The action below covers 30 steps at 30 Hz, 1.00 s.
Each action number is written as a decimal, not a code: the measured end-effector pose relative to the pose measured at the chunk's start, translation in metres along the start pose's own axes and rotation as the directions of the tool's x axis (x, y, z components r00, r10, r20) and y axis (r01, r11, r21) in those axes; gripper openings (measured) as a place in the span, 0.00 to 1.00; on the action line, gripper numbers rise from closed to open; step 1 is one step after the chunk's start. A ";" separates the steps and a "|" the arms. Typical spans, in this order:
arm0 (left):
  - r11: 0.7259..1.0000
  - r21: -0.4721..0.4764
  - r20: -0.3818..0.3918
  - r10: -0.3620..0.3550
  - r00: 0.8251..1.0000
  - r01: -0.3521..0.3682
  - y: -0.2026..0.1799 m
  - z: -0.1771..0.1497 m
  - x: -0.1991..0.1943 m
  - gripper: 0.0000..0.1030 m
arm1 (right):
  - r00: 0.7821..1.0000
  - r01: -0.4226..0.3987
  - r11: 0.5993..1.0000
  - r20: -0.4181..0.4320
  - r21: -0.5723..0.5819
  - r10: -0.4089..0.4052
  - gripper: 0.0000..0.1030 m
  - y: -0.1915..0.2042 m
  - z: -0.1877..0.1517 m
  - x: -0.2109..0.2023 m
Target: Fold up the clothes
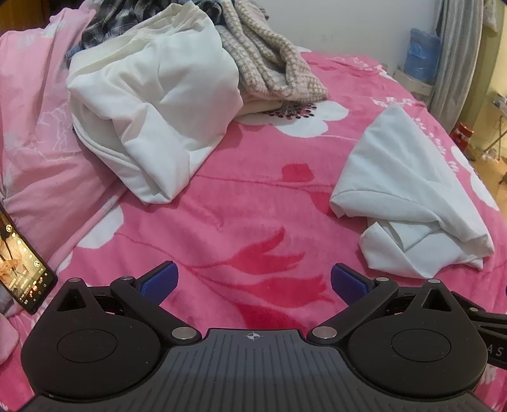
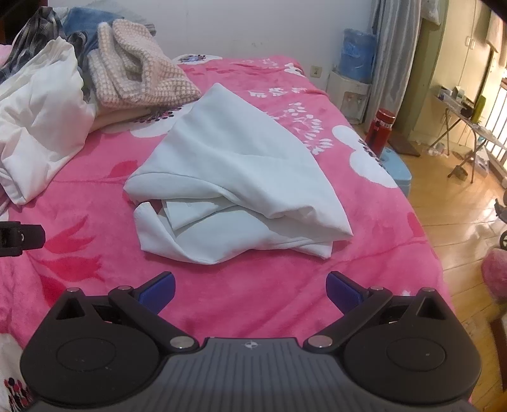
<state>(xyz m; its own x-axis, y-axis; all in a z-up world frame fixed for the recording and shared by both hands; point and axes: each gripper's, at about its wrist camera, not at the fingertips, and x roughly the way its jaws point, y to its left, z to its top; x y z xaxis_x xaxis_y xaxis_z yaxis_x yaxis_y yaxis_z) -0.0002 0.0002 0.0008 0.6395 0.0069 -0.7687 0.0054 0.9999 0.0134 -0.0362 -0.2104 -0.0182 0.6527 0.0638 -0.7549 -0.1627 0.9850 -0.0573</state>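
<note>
A loosely folded white garment (image 2: pixel 240 187) lies on the pink flowered blanket (image 2: pixel 285 301), just ahead of my right gripper (image 2: pixel 250 290), which is open and holds nothing. In the left wrist view the same white garment (image 1: pixel 408 202) lies off to the right of my left gripper (image 1: pixel 253 282), also open and empty above bare blanket (image 1: pixel 240 222). A rumpled heap of clothes sits at the back left: a cream white garment (image 1: pixel 152 104), a beige checked knit (image 1: pixel 272 63) and a dark plaid shirt (image 1: pixel 114 19). Part of the left gripper (image 2: pixel 19 237) shows at the right wrist view's left edge.
A phone (image 1: pixel 22 263) with a lit screen lies on the pale pink bedding at the left. Beyond the bed's right edge are a wooden floor (image 2: pixel 459 222), a red flask (image 2: pixel 381 130), a blue stool (image 2: pixel 397 168), a water dispenser (image 2: pixel 351 73) and a folding table (image 2: pixel 469 126).
</note>
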 end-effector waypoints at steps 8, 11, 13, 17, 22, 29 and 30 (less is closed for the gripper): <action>0.999 0.036 0.019 0.014 1.000 -0.014 -0.002 -0.001 0.000 1.00 | 1.000 -0.002 1.000 -0.005 0.006 0.002 1.00 0.000 0.001 0.002; 0.999 0.037 0.015 -0.009 1.000 0.008 -0.003 0.002 -0.002 1.00 | 1.000 -0.002 1.000 -0.007 0.007 0.002 1.00 -0.002 0.000 -0.001; 0.998 0.051 0.019 -0.032 0.999 0.031 -0.004 0.002 -0.003 1.00 | 1.000 0.003 1.000 -0.008 0.005 -0.003 1.00 -0.001 0.000 -0.002; 0.996 0.084 0.035 -0.022 0.999 0.019 -0.009 0.000 -0.004 1.00 | 1.000 0.007 1.000 -0.009 -0.008 -0.007 1.00 0.000 0.002 -0.002; 0.999 0.035 0.026 -0.013 1.000 0.012 -0.004 0.001 -0.002 1.00 | 1.000 0.008 1.000 -0.006 -0.011 -0.008 1.00 0.000 0.001 -0.002; 0.999 0.034 0.011 0.040 0.999 -0.040 -0.005 -0.001 0.000 1.00 | 1.000 0.006 1.000 -0.009 -0.012 -0.006 1.00 0.000 0.001 -0.002; 0.998 0.037 0.008 0.040 0.999 -0.041 -0.006 -0.002 0.001 1.00 | 1.000 0.007 1.000 -0.009 -0.012 -0.007 1.00 -0.001 0.001 -0.002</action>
<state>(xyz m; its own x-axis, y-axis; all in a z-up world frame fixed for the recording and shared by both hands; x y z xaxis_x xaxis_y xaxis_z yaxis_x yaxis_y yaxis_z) -0.0011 -0.0056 -0.0009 0.6456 0.0470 -0.7623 0.0080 0.9976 0.0683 -0.0362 -0.2110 -0.0158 0.6470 0.0552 -0.7605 -0.1672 0.9834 -0.0709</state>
